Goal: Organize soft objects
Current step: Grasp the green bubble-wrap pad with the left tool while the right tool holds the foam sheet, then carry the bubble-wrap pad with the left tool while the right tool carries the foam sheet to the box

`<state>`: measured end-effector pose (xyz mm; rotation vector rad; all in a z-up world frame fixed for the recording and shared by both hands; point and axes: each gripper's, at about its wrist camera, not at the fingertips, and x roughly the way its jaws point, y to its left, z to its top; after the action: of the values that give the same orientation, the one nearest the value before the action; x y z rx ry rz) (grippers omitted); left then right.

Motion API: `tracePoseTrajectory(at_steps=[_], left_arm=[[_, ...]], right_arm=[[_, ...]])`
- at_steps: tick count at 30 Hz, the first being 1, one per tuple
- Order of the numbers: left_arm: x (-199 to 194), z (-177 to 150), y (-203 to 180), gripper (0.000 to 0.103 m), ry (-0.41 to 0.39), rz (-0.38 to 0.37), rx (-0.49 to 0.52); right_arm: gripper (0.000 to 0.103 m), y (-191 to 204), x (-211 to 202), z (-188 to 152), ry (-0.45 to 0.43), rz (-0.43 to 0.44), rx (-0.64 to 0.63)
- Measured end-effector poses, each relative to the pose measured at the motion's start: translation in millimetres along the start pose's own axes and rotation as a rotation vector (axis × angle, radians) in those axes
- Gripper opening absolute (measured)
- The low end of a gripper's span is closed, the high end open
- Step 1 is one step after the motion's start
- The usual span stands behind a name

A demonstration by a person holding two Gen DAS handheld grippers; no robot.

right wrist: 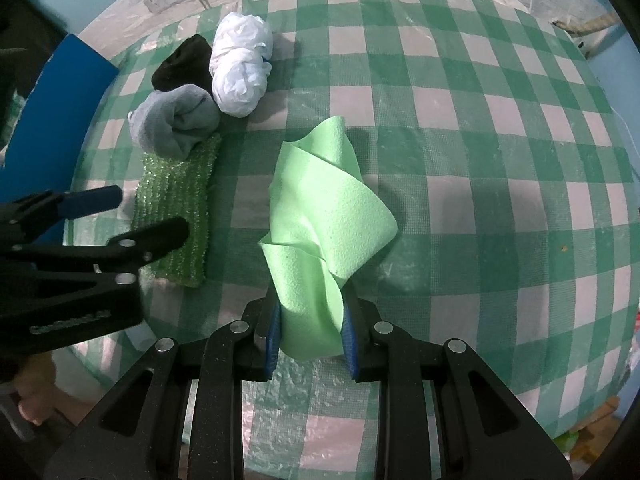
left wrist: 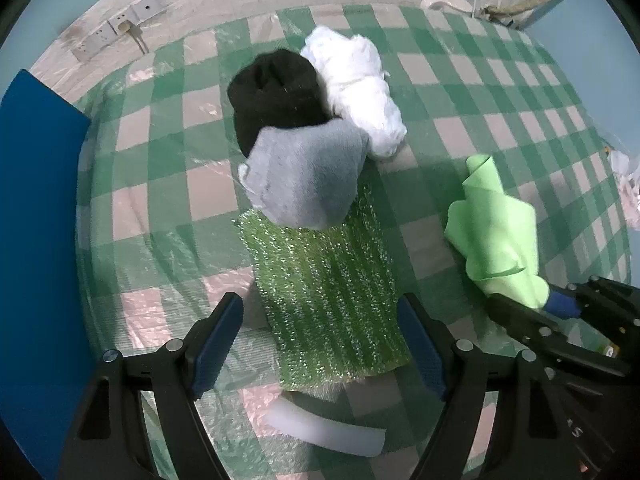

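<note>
My right gripper (right wrist: 312,340) is shut on a light green foam cloth (right wrist: 324,216), which stands crumpled above the checked tablecloth; the cloth also shows in the left wrist view (left wrist: 496,236). My left gripper (left wrist: 320,344) is open and empty, its fingers either side of the near end of a sparkly green scrub pad (left wrist: 328,292), also in the right wrist view (right wrist: 176,216). Behind the pad lie a rolled grey sock (left wrist: 304,176), a black sock ball (left wrist: 276,92) and a white crumpled plastic bag (left wrist: 360,88), packed together.
A blue board (left wrist: 36,208) stands along the table's left edge. A white foam strip (left wrist: 324,428) lies by the near edge under my left gripper. A wall with sockets (left wrist: 120,28) is behind the table. Green-checked tablecloth (right wrist: 480,160) spreads to the right.
</note>
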<state>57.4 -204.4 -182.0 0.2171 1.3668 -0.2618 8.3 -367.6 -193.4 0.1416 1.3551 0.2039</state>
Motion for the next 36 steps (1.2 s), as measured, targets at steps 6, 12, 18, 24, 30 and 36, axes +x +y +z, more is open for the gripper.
tracePoseTrajectory(at_steps=[6, 12, 18, 24, 30, 36], left_arm=[[11.5, 0.3, -3.8, 0.080, 0.029, 0.018, 0.014], [12.9, -1.5, -5.3, 0.065, 0.005, -0.002, 0.021], [6.9, -15.4, -12.7, 0.040, -0.035, -0.004, 0.094], [-6.0, -30.9, -26.5, 0.016, -0.051, 0.005, 0.156], [-21.8, -39.2, -22.3, 0.015, -0.069, -0.023, 0.159], [-43.3, -42.1, -15.4, 0.015, -0.109, -0.065, 0.148]], right_arm=[[0.025, -0.7, -6.0, 0.2, -0.001, 0.016, -0.006], [0.025, -2.7, -8.2, 2.0, -0.004, 0.028, -0.008], [0.025, 3.5, -11.6, 2.5, -0.010, 0.038, -0.026], [0.025, 7.6, -18.8, 3.4, -0.029, 0.037, -0.030], [0.025, 8.0, -27.5, 2.7, -0.046, 0.033, -0.029], [0.025, 12.4, -38.1, 3.5, -0.066, 0.033, -0.036]])
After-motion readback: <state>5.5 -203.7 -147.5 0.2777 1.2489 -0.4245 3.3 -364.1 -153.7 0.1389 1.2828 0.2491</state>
